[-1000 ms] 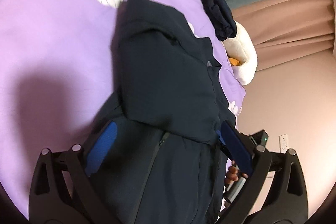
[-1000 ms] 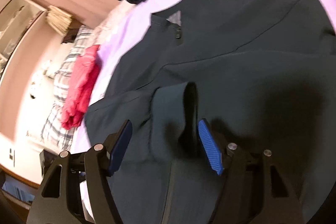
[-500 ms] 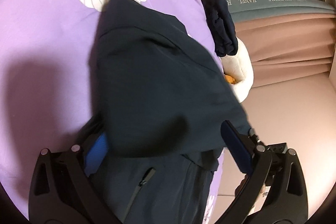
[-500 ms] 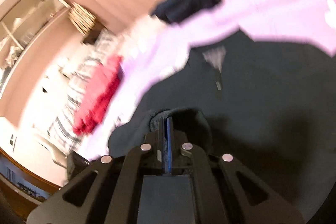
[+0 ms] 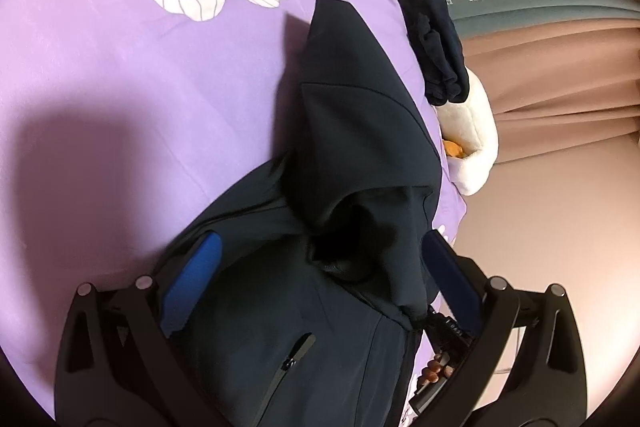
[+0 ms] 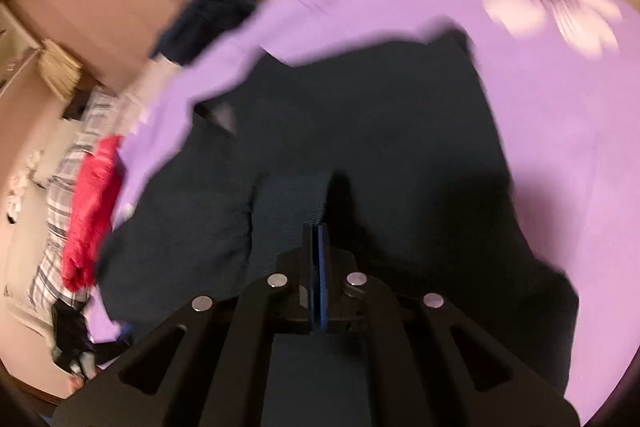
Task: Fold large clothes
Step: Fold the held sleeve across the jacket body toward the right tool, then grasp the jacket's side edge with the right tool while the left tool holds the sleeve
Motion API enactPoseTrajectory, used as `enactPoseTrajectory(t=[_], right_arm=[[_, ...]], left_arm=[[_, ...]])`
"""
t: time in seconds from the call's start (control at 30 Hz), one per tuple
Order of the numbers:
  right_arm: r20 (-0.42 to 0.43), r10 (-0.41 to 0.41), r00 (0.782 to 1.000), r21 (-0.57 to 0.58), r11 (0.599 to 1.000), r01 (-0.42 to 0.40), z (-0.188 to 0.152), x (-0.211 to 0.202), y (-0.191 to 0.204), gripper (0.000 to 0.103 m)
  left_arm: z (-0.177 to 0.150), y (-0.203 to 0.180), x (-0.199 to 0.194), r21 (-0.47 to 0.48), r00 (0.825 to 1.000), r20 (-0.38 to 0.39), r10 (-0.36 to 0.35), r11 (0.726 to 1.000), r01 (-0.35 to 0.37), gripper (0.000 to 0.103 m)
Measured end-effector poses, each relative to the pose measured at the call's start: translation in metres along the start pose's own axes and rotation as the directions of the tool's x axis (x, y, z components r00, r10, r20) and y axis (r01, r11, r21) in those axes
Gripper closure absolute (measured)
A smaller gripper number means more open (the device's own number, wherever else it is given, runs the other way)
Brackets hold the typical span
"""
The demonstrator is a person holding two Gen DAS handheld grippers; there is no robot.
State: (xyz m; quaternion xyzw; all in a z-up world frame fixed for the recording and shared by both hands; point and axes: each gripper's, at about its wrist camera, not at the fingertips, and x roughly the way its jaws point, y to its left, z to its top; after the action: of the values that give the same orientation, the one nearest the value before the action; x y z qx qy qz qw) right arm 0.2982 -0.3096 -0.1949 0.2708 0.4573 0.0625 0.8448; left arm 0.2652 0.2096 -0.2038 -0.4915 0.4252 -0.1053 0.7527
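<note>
A dark navy jacket (image 5: 280, 327) lies on a purple flowered bedspread (image 5: 120, 87), with a zip pocket near my left gripper. My left gripper (image 5: 320, 279) hovers open over the jacket, and its blue pads (image 5: 192, 279) straddle the cloth without pressing it. A bulging fold of sleeve (image 5: 360, 155) stands up just ahead of it. In the blurred right wrist view my right gripper (image 6: 318, 239) is shut on the jacket's ribbed cuff (image 6: 288, 211), over the spread jacket body (image 6: 380, 131). That gripper's body and a person's fingers (image 5: 436, 371) show beside my left gripper's right finger.
A bundled dark garment (image 5: 436, 43) and a white plush toy (image 5: 472, 131) sit at the bed's far edge, in front of pink curtains. A red garment (image 6: 92, 211) lies on plaid bedding to the left. Bare purple spread lies left of the jacket.
My right gripper closed on the cuff and swept across the jacket with it. The sleeve fold rose and bunched in front of my left gripper, which shifted slightly.
</note>
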Motion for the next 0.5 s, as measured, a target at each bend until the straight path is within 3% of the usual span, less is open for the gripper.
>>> enactPoseTrajectory(t=[0.07,0.17,0.27,0.3,0.4,0.5], right_arm=[[0.000,0.003,1.000,0.007,1.000,-0.003,-0.005,-0.004,-0.005,0.101],[0.080,0.061,0.995,0.055,0.996,-0.066,0.004,-0.027,-0.007,0.097],[0.108,0.150,0.983,0.060,0.986,-0.157,0.009,-0.042,-0.002,0.069],[0.104,0.166,0.981,0.047,0.984,-0.172,0.009,-0.043,0.003,0.064],[0.058,0.135,0.989,0.001,0.991,-0.136,0.004,-0.034,0.015,0.064],[0.011,0.099,0.995,0.034,0.994,-0.099,0.002,-0.013,0.013,0.063]], left_arm=[[0.000,-0.003,-0.004,0.009,1.000,-0.003,0.004,1.000,-0.004,0.002],[-0.001,-0.014,-0.013,0.036,1.000,-0.003,-0.024,0.999,0.024,0.002],[-0.005,-0.023,-0.012,0.054,0.996,-0.027,-0.080,0.995,0.081,0.002],[-0.007,-0.025,-0.009,0.054,0.995,-0.038,-0.091,0.994,0.093,0.002],[-0.013,-0.022,0.005,0.013,0.990,-0.065,-0.125,0.992,0.126,0.002],[-0.017,-0.015,0.021,-0.058,0.982,-0.067,-0.179,0.983,0.175,0.002]])
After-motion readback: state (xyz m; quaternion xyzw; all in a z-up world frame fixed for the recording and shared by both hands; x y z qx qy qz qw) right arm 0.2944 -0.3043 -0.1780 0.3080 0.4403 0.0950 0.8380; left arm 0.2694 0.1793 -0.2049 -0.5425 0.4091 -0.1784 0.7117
